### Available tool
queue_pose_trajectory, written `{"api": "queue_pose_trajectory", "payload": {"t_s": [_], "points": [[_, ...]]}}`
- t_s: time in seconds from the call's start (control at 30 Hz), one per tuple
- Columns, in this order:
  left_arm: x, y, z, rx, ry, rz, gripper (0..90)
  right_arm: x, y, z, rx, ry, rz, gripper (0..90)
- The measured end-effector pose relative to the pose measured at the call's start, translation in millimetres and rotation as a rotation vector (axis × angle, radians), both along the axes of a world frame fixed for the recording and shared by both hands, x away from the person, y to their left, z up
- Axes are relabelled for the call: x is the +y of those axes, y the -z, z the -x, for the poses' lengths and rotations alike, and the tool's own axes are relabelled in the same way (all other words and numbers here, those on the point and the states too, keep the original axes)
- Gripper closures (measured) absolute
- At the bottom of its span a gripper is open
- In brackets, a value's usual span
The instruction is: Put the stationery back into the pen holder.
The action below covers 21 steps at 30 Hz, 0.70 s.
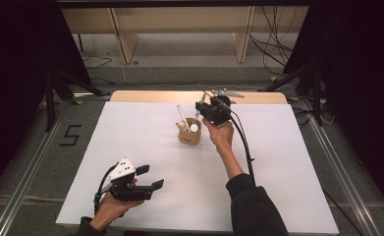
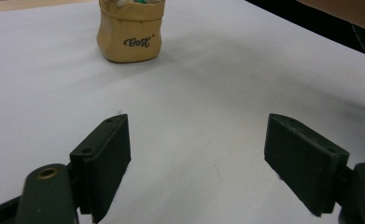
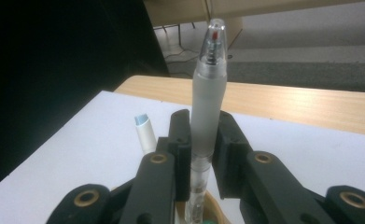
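Over the white table (image 1: 145, 147), the right gripper (image 3: 203, 140) clamps a pen (image 3: 209, 93) upright.

A wooden table (image 1: 130, 96) carries a white sheet (image 1: 145, 147) over nearly all its top; on the sheet, toward the far middle, stands a tan holder (image 1: 189, 133) with pens (image 1: 182, 118) in it.

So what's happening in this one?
A person works at a white table with a tool in each hand. The right tool is shut on a frosted pen, held upright above a small tan cup that also holds another white pen. Whether the frosted pen is going in or coming out can't be told. The left tool rests open near the table's front edge, holding nothing.
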<state>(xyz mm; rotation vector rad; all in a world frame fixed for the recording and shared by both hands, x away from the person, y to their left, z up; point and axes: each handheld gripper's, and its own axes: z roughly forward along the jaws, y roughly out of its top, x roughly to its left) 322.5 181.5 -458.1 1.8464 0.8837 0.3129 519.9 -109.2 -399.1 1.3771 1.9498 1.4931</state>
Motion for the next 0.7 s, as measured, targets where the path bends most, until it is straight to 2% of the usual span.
{"api": "queue_pose_trajectory", "payload": {"t_s": [0.7], "points": [[-0.2, 0.1, 0.2, 0.003, -0.003, 0.003, 21.9, 8.6, 9.8, -1.3, 0.009, -0.014, 0.097, 79.4]]}}
